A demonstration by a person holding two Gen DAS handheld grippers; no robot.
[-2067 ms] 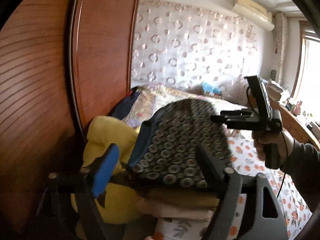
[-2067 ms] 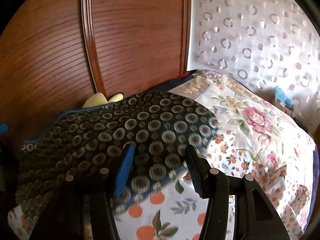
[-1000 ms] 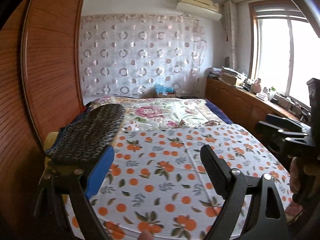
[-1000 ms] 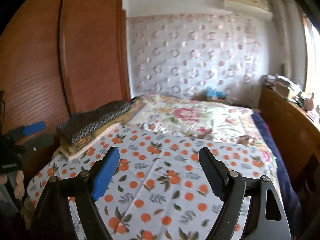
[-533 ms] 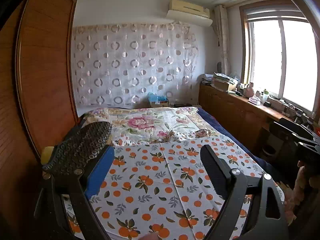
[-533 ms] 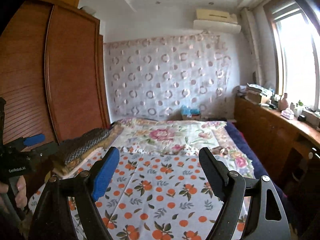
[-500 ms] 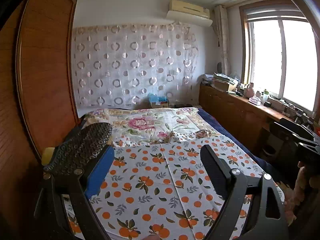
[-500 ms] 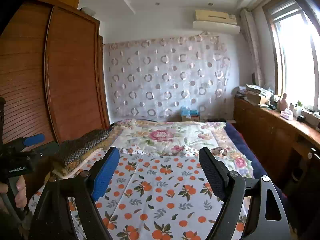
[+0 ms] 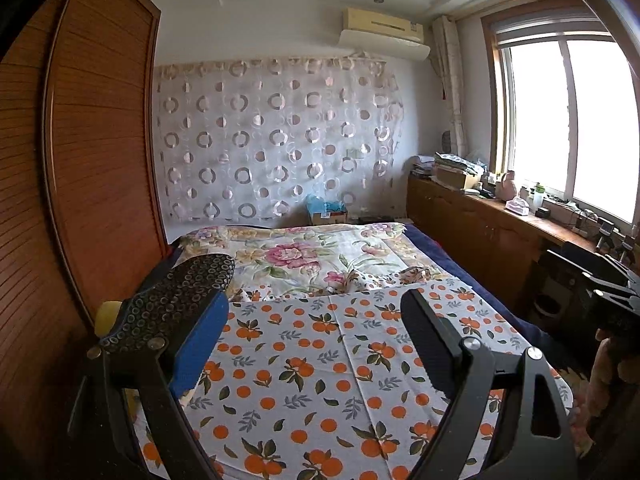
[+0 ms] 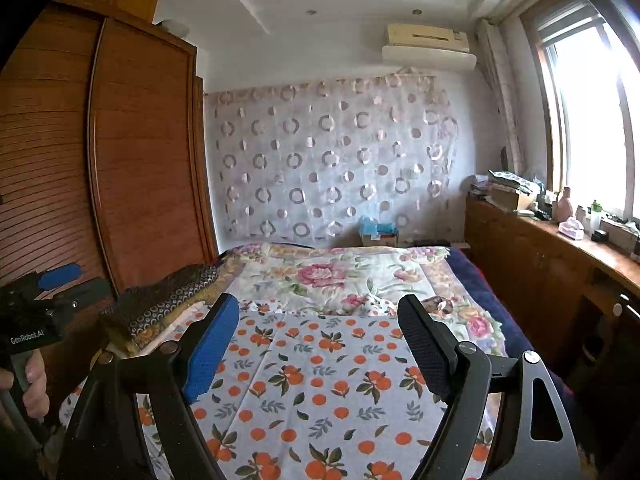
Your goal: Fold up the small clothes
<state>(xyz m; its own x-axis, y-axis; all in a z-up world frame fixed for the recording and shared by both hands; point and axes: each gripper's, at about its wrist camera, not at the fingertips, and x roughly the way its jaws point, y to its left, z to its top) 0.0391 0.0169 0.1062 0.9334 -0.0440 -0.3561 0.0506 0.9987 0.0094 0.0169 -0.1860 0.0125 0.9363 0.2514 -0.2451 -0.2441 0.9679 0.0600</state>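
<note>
Two tools, both with jaws spread wide and nothing between them, are held above the near edge of a bed. The left tool [image 9: 316, 344] has a blue pad on one finger and a black ribbed pad on the other; the right tool [image 10: 318, 346] is built the same way. From the right wrist view, a hand [image 10: 30, 384] grips the handle of the left tool at the far left.

Task item: a stack of folded clothes [image 10: 160, 312] lies ahead and to the left of both tools, at the bed's left side just beside the wooden wardrobe [image 9: 88, 168]. The top piece [image 9: 176, 300] is dark fabric printed with small pale rings; paler folded layers show beneath it, and something yellow [image 9: 107, 314] shows at the stack's near end. Whether the stack touches the wardrobe cannot be told.

Handling, as a judgement: the clothes look light, soft and limp, so they will sag and slide if lifted from one point. A hold on an edge or corner of one layer, one tool to each side, should keep a fold in shape.

Ahead of the tools lies an orange-print sheet [image 9: 320, 380] with no garment on it, with a floral quilt [image 9: 304, 256] further ahead.
</note>
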